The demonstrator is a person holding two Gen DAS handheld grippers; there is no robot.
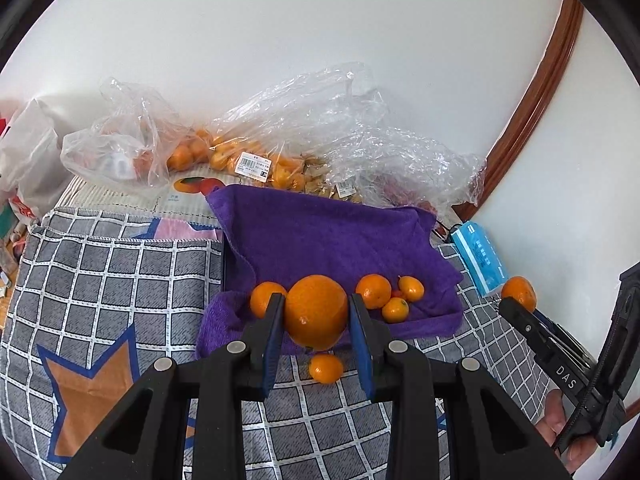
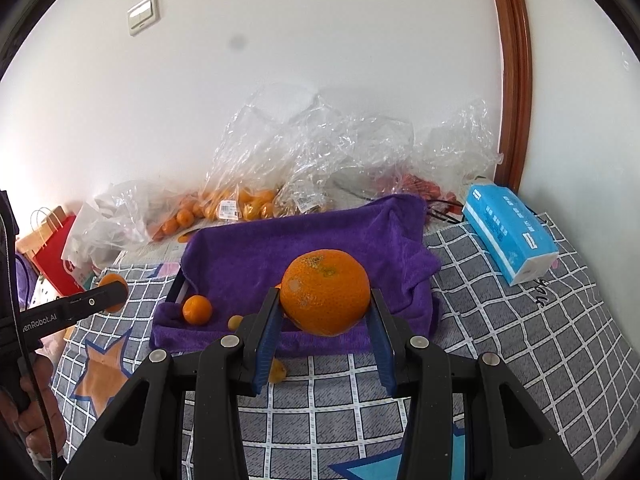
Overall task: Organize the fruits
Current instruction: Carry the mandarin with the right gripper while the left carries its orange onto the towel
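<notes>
Black plastic arms are filling the bottom of both views, and between the blue pads each of my tongs is gripping a fruit. My left gripper [image 1: 316,312] is clamping an orange [image 1: 316,311], its pads pressing on both sides. My right gripper [image 2: 325,312] is squeezing a bigger orange [image 2: 325,292] with pale blemishes on its skin, held clear above the cloth.

Under them, a grey checked blanket [image 1: 112,280] with star patches is covering the surface. One small kumquat [image 1: 326,368] is lying on the blanket just in front of the purple towel [image 1: 332,240].

On the towel's near edge, a mandarin [image 1: 264,298] is sitting just beside my left tongs, and to the right a second mandarin [image 1: 373,291] and two little kumquats [image 1: 404,298] are lying close together.

Off to the right, a blue tissue pack [image 2: 510,236] is resting on the blanket near the wall.

Farther back, crumpled clear plastic bags [image 1: 304,128] are lying against the white wall [image 1: 300,20], and more orange fruit [image 1: 248,160] is showing through them, with price labels stuck on. A brown door frame [image 2: 516,80] is running up the right side.
</notes>
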